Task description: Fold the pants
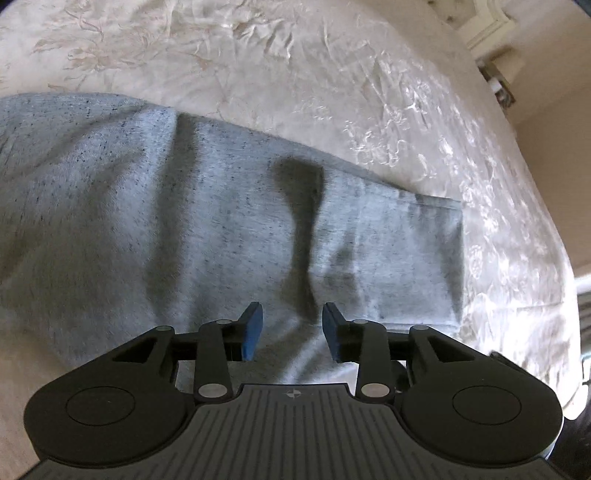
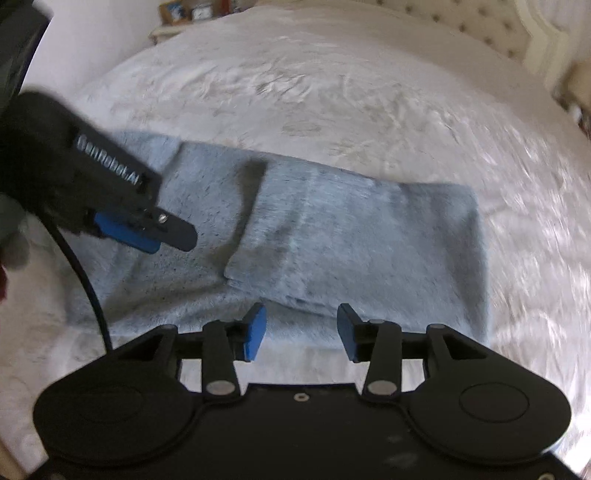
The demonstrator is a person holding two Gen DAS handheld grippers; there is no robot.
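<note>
- Between your left gripper (image 1: 291, 326) fingers, only air: the 2 blue pads (image 1: 253, 332) stand apart above the grey pants (image 1: 184, 221).
- Your right gripper (image 2: 302, 330) fingers are likewise spread, holding nothing, near the pants' near edge.
- Beyond them, the pants lie on the cream bedspread (image 2: 314, 81), one end folded over the rest.

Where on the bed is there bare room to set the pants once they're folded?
The bedspread lies bare beyond the pants' far edge, up to the headboard, and right of their folded end. The near left is crowded: the left gripper hangs over the pants there, and the right gripper is at their near edge.
</note>
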